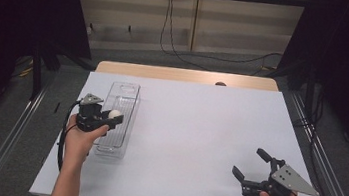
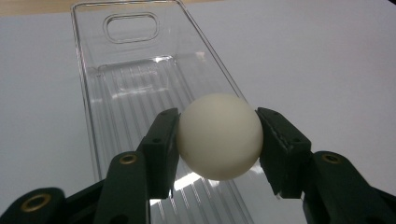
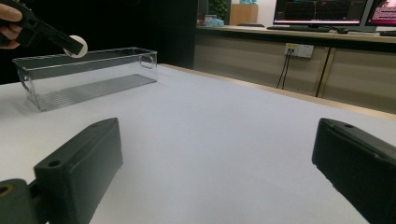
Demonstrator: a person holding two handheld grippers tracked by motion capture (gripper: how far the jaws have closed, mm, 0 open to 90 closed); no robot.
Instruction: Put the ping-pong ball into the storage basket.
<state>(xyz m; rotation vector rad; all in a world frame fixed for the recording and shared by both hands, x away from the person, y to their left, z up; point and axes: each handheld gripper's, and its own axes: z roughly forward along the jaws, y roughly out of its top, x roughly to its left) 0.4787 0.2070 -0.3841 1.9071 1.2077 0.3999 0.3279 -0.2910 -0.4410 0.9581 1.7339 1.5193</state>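
- While the left gripper (image 2: 219, 140) clamps a white ball (image 2: 219, 136) between its two black pads, one on each side, it holds the ball in the air above the clear plastic bin (image 2: 93, 121) near the table's left edge.
- From the high view the ball (image 1: 114, 114) sits over the bin's middle stretch, inside the line of its long walls; the right gripper view shows it about level with the rim.
- Judging by this, the step in hand is the drop: the ball is carried and lined up, not yet let go.
- Next, the jaws need to spread so the ball falls onto the ribbed floor; a slight lowering first would keep it from bouncing out.
- Well apart, the right gripper (image 1: 251, 164) rests low on the white table (image 1: 198, 131), jaws wide and empty.
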